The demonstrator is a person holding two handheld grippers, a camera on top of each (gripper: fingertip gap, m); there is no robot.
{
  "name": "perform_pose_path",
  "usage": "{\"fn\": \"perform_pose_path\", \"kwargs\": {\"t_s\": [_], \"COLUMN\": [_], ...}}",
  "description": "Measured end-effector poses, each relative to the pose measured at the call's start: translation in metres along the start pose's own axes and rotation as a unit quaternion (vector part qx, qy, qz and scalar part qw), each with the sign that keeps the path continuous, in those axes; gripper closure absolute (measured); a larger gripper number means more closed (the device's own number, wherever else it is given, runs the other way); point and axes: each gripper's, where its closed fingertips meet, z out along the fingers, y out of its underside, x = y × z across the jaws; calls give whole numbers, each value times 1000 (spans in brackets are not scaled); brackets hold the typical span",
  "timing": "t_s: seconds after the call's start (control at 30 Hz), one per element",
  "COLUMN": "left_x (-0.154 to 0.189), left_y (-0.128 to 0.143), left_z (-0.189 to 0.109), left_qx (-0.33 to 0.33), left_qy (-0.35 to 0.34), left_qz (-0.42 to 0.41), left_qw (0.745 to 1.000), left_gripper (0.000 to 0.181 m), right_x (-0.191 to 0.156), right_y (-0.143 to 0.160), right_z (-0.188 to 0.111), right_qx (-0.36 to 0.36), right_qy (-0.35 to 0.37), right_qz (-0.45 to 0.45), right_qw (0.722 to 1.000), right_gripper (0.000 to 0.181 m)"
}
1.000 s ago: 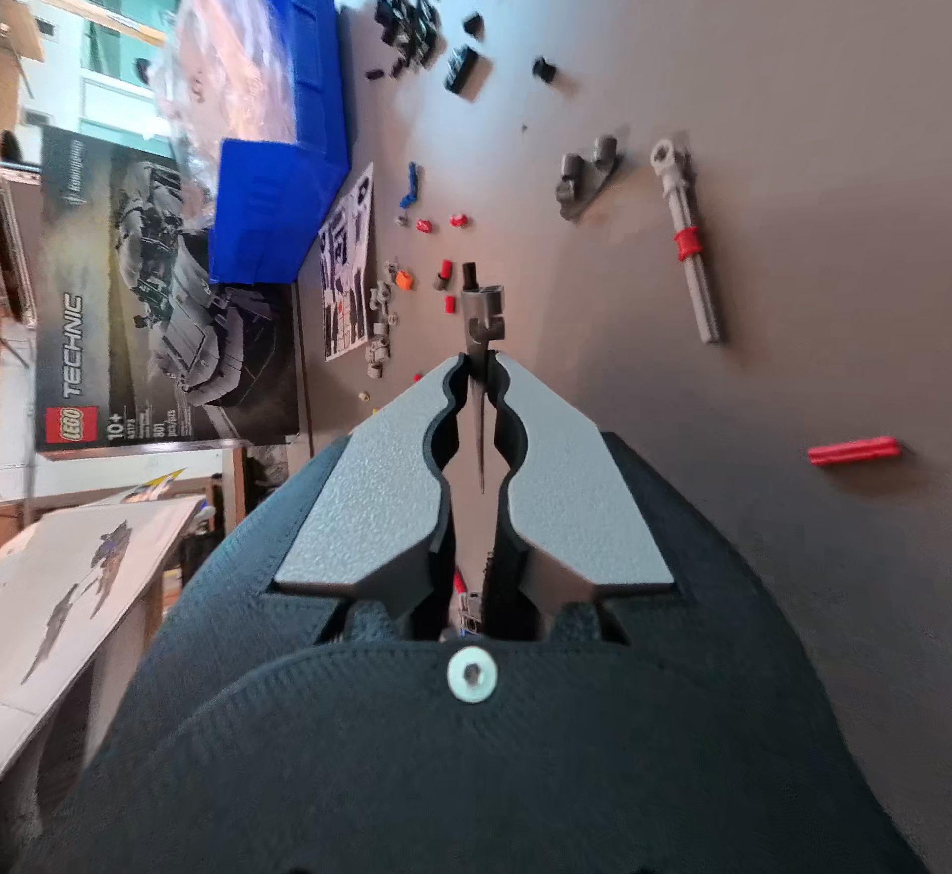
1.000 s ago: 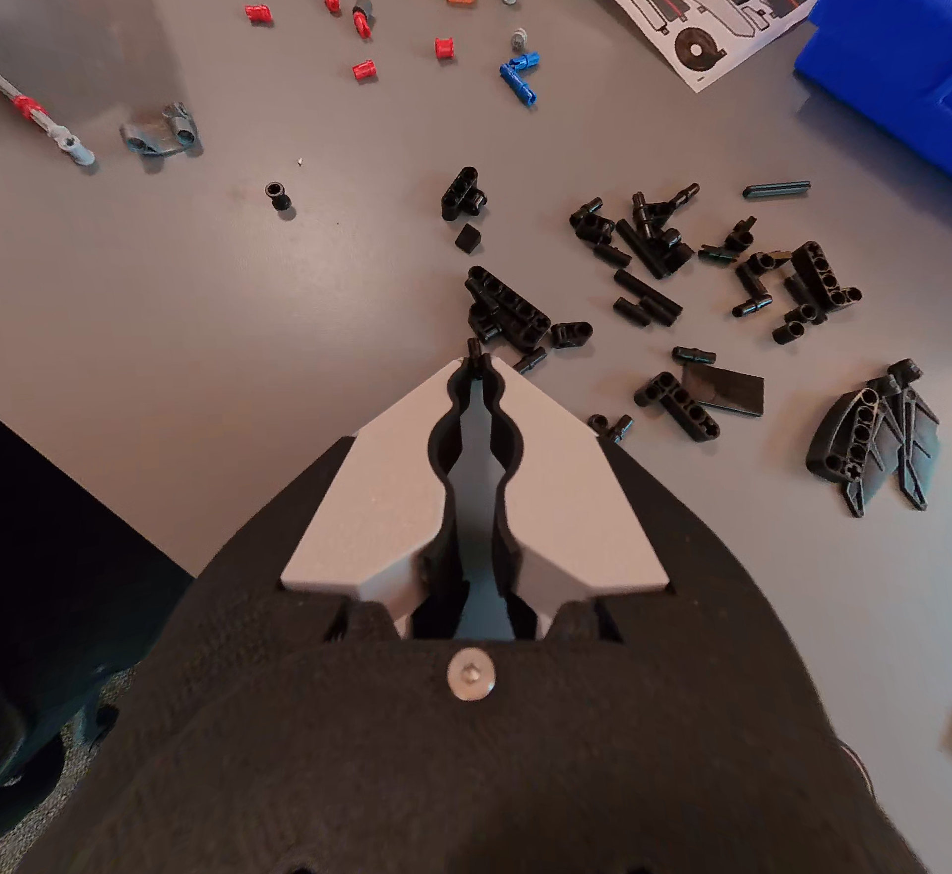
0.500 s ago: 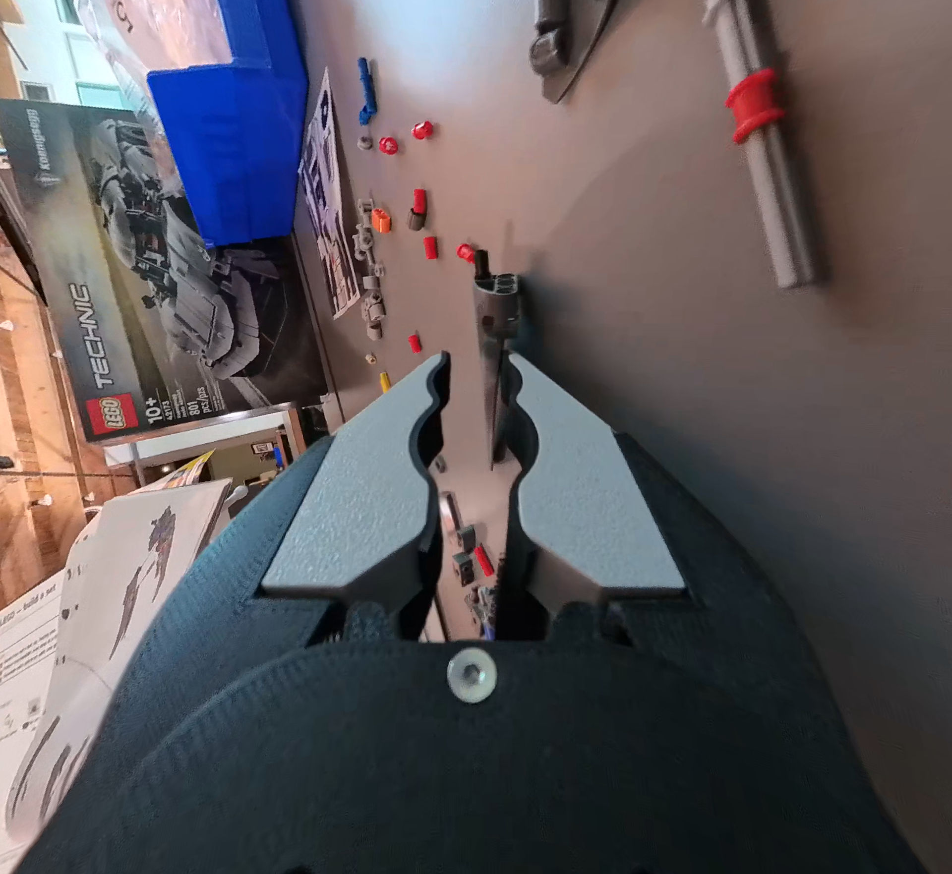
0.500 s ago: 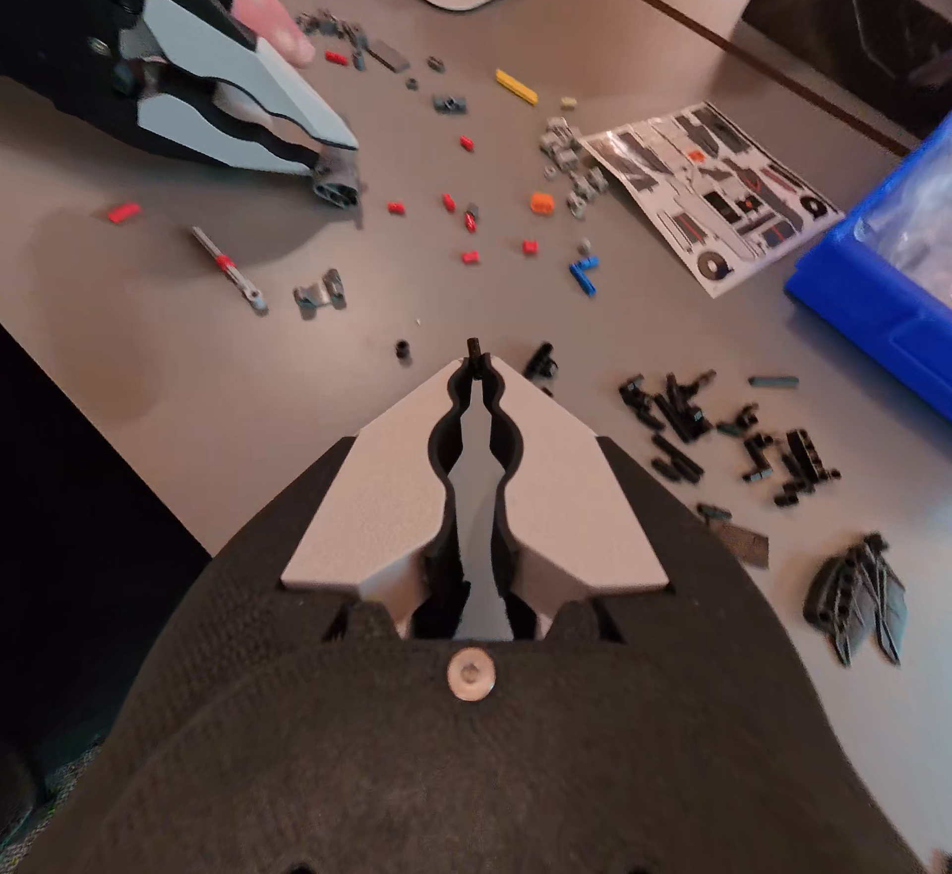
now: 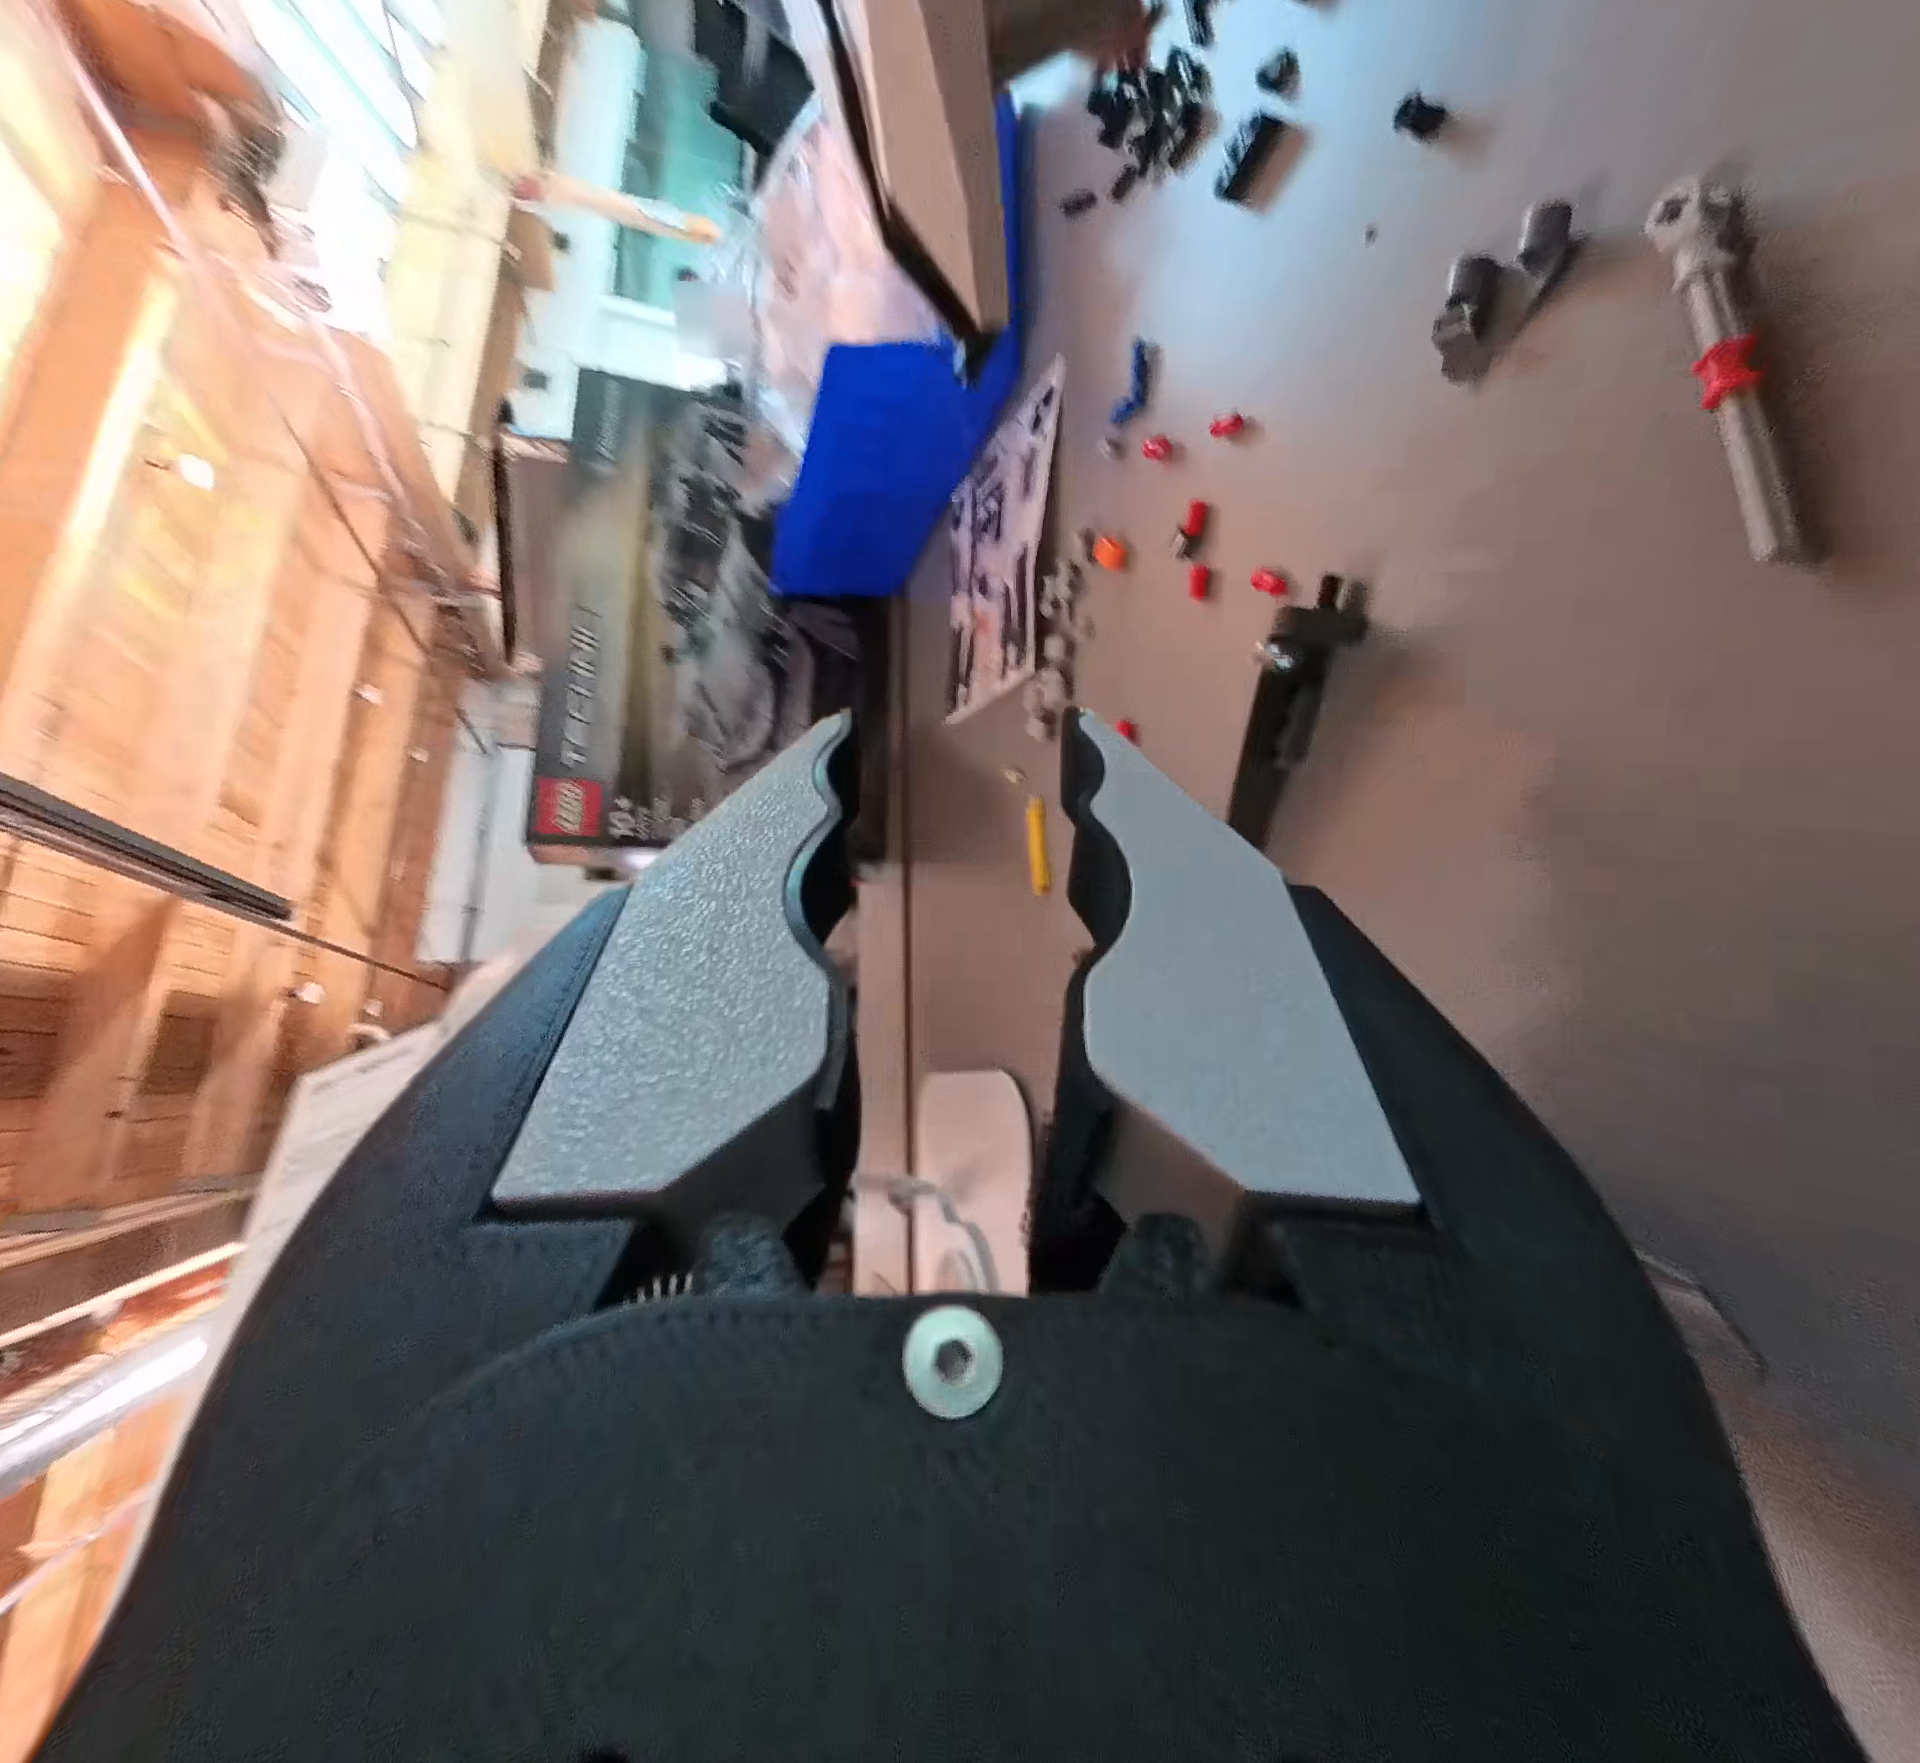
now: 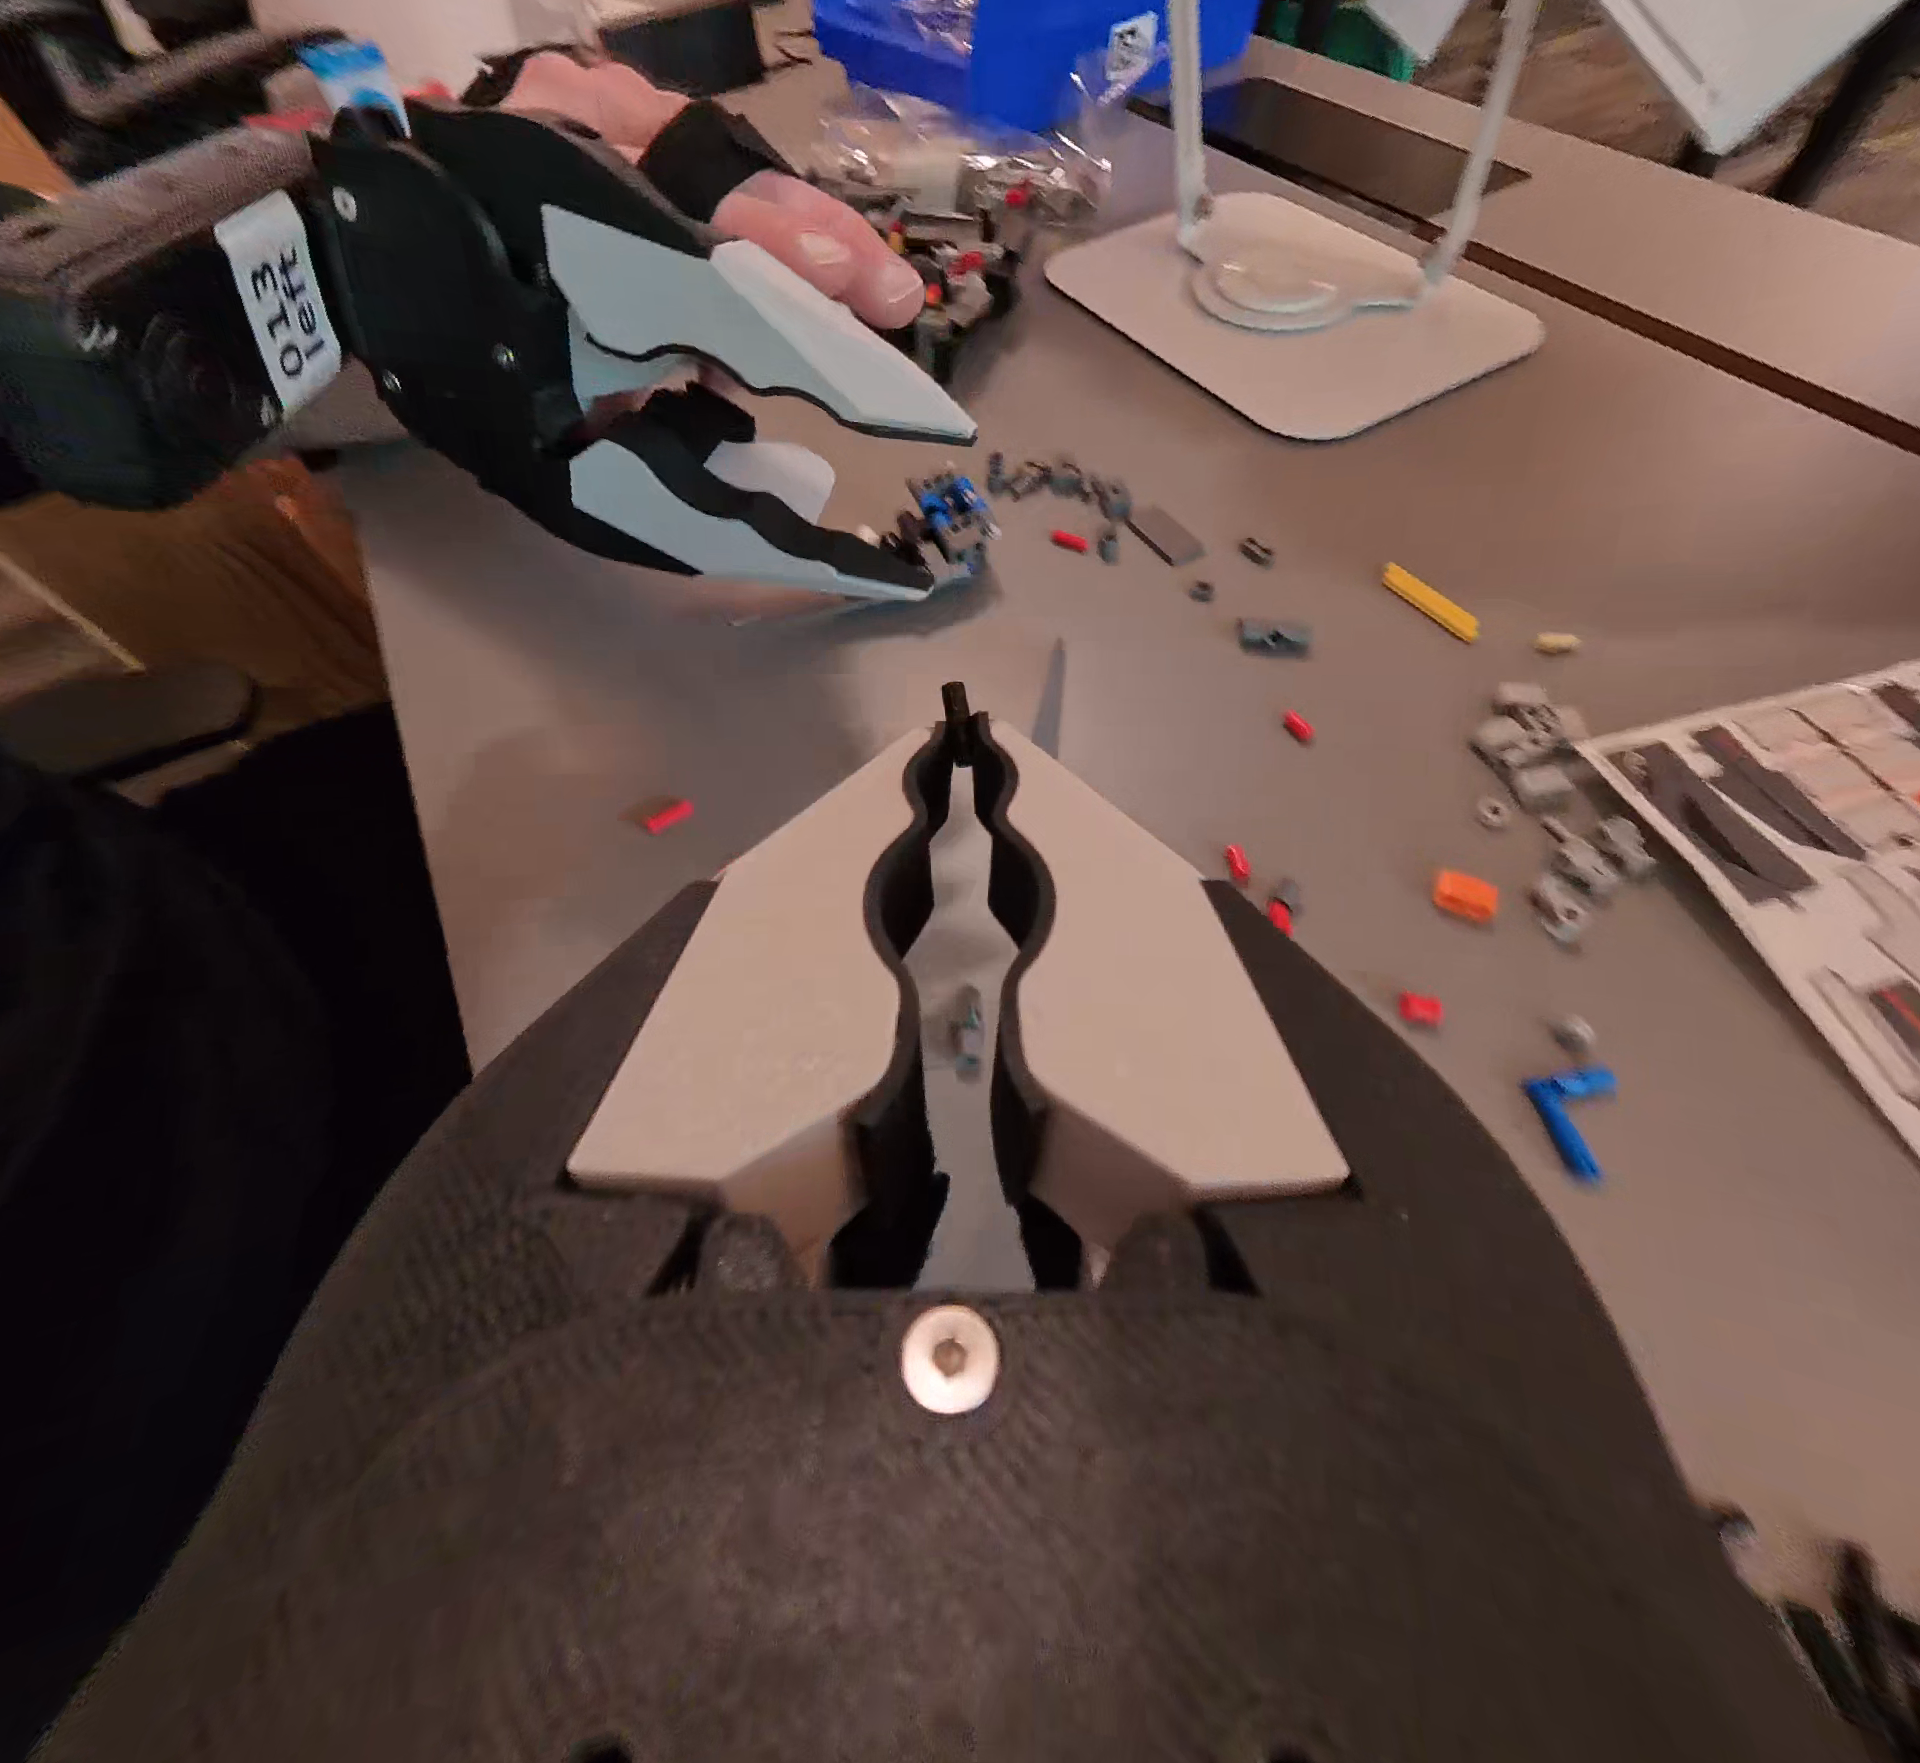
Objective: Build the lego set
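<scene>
Two tongs: left tongs, right tongs. One yellow beam, one orange brick, one blue angled piece, one sticker sheet, two blue bins, one grey axle.

Left gripper: black textured plastic body, 2 light grey wedge fingers with wavy black inner edges, 1 silver hex screw at lower centre. Right gripper: same build, screw lower centre. Upper left of right wrist view: white label on left gripper, hand in black fingerless glove.
</scene>
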Motion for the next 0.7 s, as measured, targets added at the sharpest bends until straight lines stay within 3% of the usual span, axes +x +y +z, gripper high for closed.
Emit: {"fn": "perform_pose_path", "kwargs": {"t_s": [0.2, 0.33, 0.47, 0.7], "left_x": [0, 6, 4, -8], "left_y": [-33, -36, -38, -38], "left_z": [-4, -1, -1, -5], "left_qx": [50, 50, 53, 52], "left_qy": [-14, -17, -37, -62], "left_qz": [23, 39, 46, 6], "left_qw": [998, 998, 997, 997], "left_gripper": [146, 155, 177, 181], "right_x": [-14, -24, -27, -26], "right_y": [-8, -9, -11, -26], "right_z": [18, 25, 29, 26], "right_qx": [-2, -15, -20, 29], "right_qy": [-74, -101, -111, -105], "right_qz": [18, 17, 21, 34], "right_qw": [997, 995, 993, 993], "right_gripper": [181, 181, 181, 179]}}
